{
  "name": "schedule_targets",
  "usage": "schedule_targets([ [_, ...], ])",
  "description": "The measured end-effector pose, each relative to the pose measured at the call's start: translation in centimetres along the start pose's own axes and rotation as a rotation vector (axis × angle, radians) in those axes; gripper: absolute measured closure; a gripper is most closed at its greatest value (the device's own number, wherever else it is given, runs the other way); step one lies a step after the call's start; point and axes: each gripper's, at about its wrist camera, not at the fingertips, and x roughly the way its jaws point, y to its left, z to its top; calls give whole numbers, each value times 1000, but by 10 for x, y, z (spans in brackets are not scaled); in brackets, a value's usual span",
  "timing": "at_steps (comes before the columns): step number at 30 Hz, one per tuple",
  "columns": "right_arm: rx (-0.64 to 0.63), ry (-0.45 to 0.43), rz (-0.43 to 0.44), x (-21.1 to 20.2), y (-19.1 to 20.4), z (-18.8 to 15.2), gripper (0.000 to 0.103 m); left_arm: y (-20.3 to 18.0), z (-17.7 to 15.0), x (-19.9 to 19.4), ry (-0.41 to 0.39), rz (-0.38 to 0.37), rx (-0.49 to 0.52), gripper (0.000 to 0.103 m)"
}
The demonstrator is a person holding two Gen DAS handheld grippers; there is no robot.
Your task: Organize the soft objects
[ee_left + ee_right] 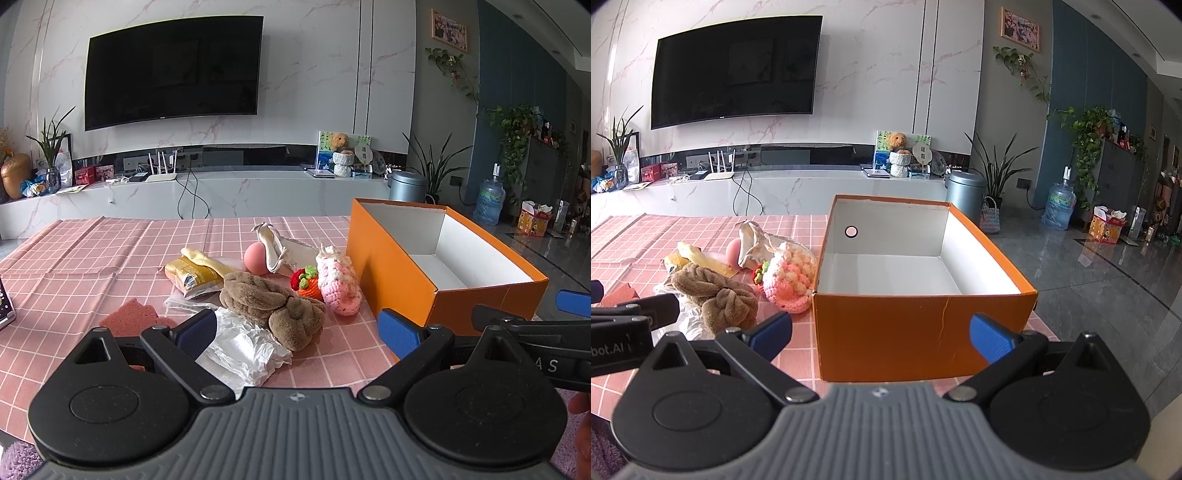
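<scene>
A heap of soft things lies on the pink checked tablecloth [92, 258]: a brown plush twist [273, 306], a pink-white crochet piece [338, 280], a red-orange crochet fruit [306, 282], a pink ball [256, 258], a cream cloth pouch [280, 251], a yellow packet [192, 277], crumpled white tissue [243, 350] and a pink sponge [129, 314]. An empty orange box [916, 332] stands to their right. My left gripper [295, 332] is open, just before the tissue and plush. My right gripper [881, 336] is open, close to the box's front wall.
A low marble TV bench [221, 184] with a wall TV [173, 70] stands behind the table. A grey bin [966, 192] and plants stand on the floor to the right. The table's right edge runs just beyond the box. A device edge [5, 310] lies at far left.
</scene>
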Motion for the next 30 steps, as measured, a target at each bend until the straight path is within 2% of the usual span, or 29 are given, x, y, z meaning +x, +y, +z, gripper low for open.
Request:
schedule_targets([
  [19, -5, -19, 8, -5, 2, 0, 2, 4, -2, -2, 0, 2, -11, 0],
  [25, -29, -99, 84, -11, 6, 4, 2, 14, -1, -5, 4, 15, -32, 0],
  [30, -90, -128, 175, -3, 18, 14, 2, 25, 6, -5, 5, 26, -36, 12],
])
